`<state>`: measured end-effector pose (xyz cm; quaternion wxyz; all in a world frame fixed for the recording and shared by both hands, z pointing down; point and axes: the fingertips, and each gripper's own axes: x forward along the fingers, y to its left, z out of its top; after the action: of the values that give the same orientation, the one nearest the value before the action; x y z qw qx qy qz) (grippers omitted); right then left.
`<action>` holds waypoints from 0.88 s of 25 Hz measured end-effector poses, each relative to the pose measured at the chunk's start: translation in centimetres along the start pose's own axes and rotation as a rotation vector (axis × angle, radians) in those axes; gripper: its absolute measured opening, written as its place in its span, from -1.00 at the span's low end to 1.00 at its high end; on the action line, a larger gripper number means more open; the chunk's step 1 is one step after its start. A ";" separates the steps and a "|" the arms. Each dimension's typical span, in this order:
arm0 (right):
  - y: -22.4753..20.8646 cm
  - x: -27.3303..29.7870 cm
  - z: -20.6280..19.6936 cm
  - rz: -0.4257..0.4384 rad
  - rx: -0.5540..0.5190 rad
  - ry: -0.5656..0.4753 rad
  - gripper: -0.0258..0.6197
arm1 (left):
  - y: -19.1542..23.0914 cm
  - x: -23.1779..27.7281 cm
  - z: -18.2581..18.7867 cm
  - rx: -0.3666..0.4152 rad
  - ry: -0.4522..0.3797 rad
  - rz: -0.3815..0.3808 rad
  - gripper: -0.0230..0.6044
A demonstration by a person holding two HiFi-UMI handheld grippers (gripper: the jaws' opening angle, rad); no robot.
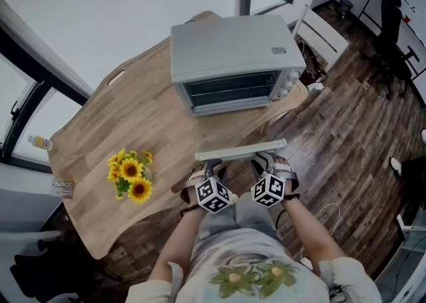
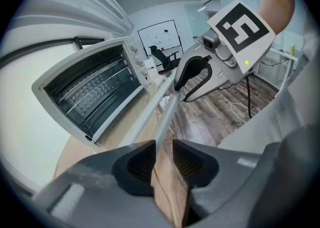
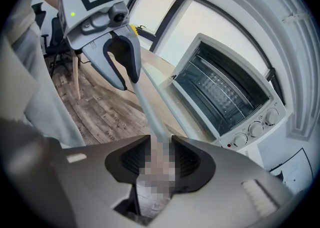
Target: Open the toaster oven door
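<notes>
1. A pale wooden table [image 1: 146,108] stands by large windows on a dark plank floor. On it, left of the person, is one bunch of sunflowers [image 1: 130,176]. One small bottle [image 1: 40,142] stands off the table's far left end.
2. Two chairs stand past the table's right side: one white chair [image 1: 319,32] close to it, and one black office chair [image 1: 393,18] well apart.
3. Nothing stands between the person and the appliance. The sunflowers are well to the side.
4. One silver toaster oven [image 1: 236,52] stands at the table's far middle, its front towards the person. Three knobs [image 3: 256,128] run down its control panel. A wire rack [image 3: 220,89] shows in the dark cavity.
5. Its glass door [image 1: 239,132] is swung down towards the person, and the table's wood shows through it. One long pale door handle [image 1: 241,150] runs along its near edge.
6. The left gripper [image 1: 212,162] is clenched on the door handle's left part, the bar filling the gap between its ribbed pads.
7. The right gripper [image 1: 263,158] has the bar's right part between its jaws. A blurred patch covers the contact, but it seems to grasp the bar too.
</notes>
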<state>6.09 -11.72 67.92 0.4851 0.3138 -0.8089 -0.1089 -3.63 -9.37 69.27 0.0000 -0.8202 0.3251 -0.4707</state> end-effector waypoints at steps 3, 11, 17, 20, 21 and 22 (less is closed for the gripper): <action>0.3 0.2 -0.2 0.010 0.002 0.006 -0.51 | -0.4 0.3 -0.4 0.001 0.014 -0.019 -0.56; 0.8 0.6 -0.7 0.043 0.016 0.024 -0.55 | -1.1 1.2 -1.3 -0.010 0.050 -0.074 -0.56; 0.5 0.9 -0.8 0.047 0.032 0.041 -0.67 | -1.3 1.5 -1.6 -0.023 0.060 -0.100 -0.56; 0.3 1.0 -1.0 0.042 0.036 0.052 -0.80 | -1.3 1.6 -1.5 -0.027 0.061 -0.117 -0.64; 0.3 1.1 -1.0 0.040 0.037 0.056 -0.83 | -1.4 1.7 -1.5 -0.025 0.062 -0.122 -0.68; 0.3 1.2 -1.0 0.040 0.037 0.060 -0.87 | -1.4 1.7 -1.6 -0.023 0.064 -0.126 -0.70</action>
<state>6.50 -12.09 69.40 0.5053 0.3099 -0.8019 -0.0747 -3.48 -8.71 71.90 -0.0496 -0.8236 0.2779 -0.4920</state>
